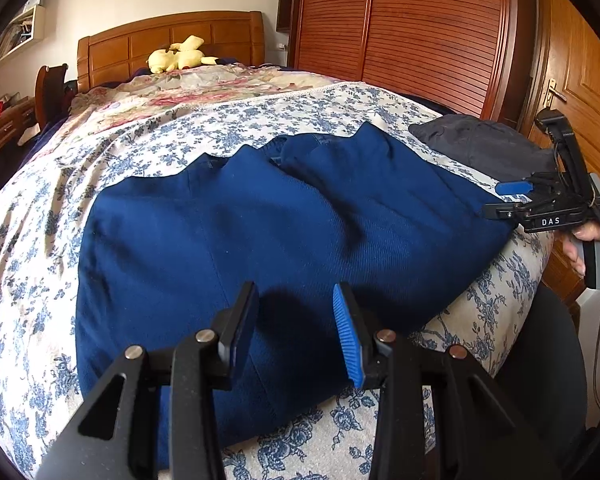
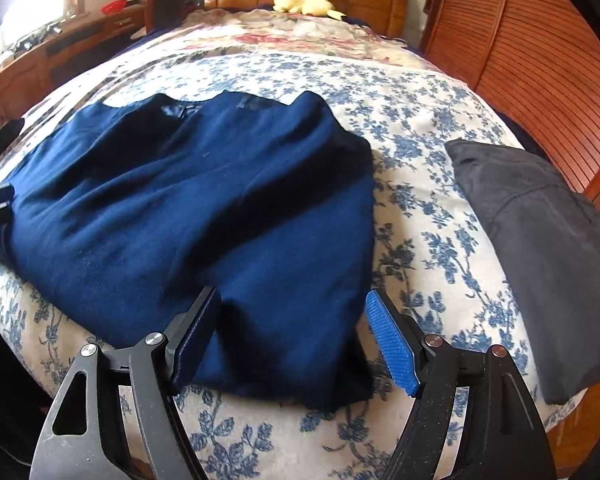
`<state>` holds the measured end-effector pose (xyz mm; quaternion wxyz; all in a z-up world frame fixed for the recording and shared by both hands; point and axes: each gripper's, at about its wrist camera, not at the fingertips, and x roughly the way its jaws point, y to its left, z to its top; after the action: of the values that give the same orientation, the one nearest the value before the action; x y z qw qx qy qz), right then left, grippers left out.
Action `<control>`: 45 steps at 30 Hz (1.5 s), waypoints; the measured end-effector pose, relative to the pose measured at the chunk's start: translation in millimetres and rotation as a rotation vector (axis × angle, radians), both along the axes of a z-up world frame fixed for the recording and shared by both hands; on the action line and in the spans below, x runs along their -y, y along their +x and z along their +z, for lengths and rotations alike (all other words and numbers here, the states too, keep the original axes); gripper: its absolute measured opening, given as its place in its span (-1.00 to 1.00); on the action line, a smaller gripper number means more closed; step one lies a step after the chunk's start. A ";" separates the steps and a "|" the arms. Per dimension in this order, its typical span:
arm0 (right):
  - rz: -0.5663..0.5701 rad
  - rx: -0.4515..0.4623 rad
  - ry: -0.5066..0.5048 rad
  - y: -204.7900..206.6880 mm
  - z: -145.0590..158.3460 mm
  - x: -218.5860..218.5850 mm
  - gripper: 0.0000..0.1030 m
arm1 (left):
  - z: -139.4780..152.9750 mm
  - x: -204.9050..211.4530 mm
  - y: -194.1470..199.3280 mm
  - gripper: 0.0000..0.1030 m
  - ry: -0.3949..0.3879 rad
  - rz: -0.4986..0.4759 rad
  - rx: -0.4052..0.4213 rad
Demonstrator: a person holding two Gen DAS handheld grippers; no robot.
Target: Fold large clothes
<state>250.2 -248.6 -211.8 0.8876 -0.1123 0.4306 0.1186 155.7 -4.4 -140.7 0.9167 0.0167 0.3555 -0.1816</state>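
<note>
A dark blue garment (image 1: pixel 260 220) lies folded on the flower-print bedspread (image 1: pixel 80 184). My left gripper (image 1: pixel 296 328) hovers over the garment's near edge, open, with only a gap between its pads. In the right wrist view the same blue garment (image 2: pixel 188 208) spreads out ahead. My right gripper (image 2: pixel 296 340) stands wide open over its near right corner, its pads not pressing the cloth. From the left wrist view, the right gripper (image 1: pixel 504 200) shows at the garment's right edge, held by a hand (image 1: pixel 588 240). The left gripper's tip pokes in at the left edge of the right wrist view.
A folded dark grey garment (image 2: pixel 540 240) lies to the right of the blue one, near the bed's edge. A yellow plush toy (image 1: pixel 180 56) sits by the wooden headboard (image 1: pixel 172 36). A slatted wardrobe (image 1: pixel 420 28) and a door (image 1: pixel 580 80) stand on the right, a desk (image 2: pixel 40 60) on the left.
</note>
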 end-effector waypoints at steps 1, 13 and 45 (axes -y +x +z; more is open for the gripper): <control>-0.001 -0.018 0.004 0.7 -2.7 2.7 0.49 | 0.3 -0.7 0.0 -0.28 -0.003 0.000 -0.001; 0.023 -0.135 0.228 8.5 -22.7 18.9 0.35 | 0.3 -0.2 1.5 -0.28 -0.003 0.003 -0.004; 0.550 0.099 0.367 -18.3 123.7 -264.4 -0.91 | 20.8 -143.3 -60.6 -0.28 -0.075 0.246 0.087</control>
<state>231.9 15.8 -88.2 0.8476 -0.0685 0.3121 0.4236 95.1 138.9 -119.9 0.9466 -0.0534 0.3078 -0.0802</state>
